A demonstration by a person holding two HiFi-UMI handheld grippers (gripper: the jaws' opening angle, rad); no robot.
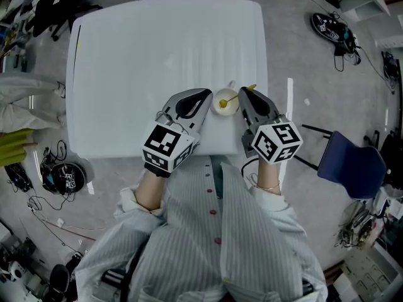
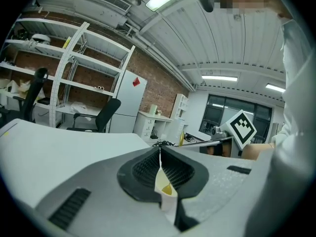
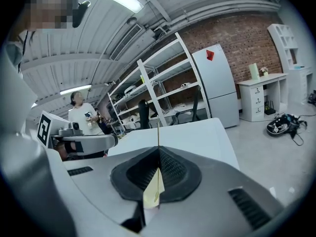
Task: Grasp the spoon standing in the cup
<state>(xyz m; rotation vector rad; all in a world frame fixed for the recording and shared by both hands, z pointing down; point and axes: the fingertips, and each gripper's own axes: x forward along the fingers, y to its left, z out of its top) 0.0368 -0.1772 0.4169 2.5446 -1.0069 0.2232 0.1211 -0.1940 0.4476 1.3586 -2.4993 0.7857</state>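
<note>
A small white cup stands near the front edge of the white table, with a yellow spoon leaning out of it to the right. My right gripper is shut on the spoon's handle. In the right gripper view the pale yellow handle sits pinched between the pads and its thin end sticks up past the tips. My left gripper meets the cup from the left and is shut on its rim. The left gripper view shows the white cup wall clamped in the jaws.
A blue chair stands on the floor to the right of the table. Black shoes lie at the back right, headphones and cables at the left. A person stands beyond the table in the right gripper view.
</note>
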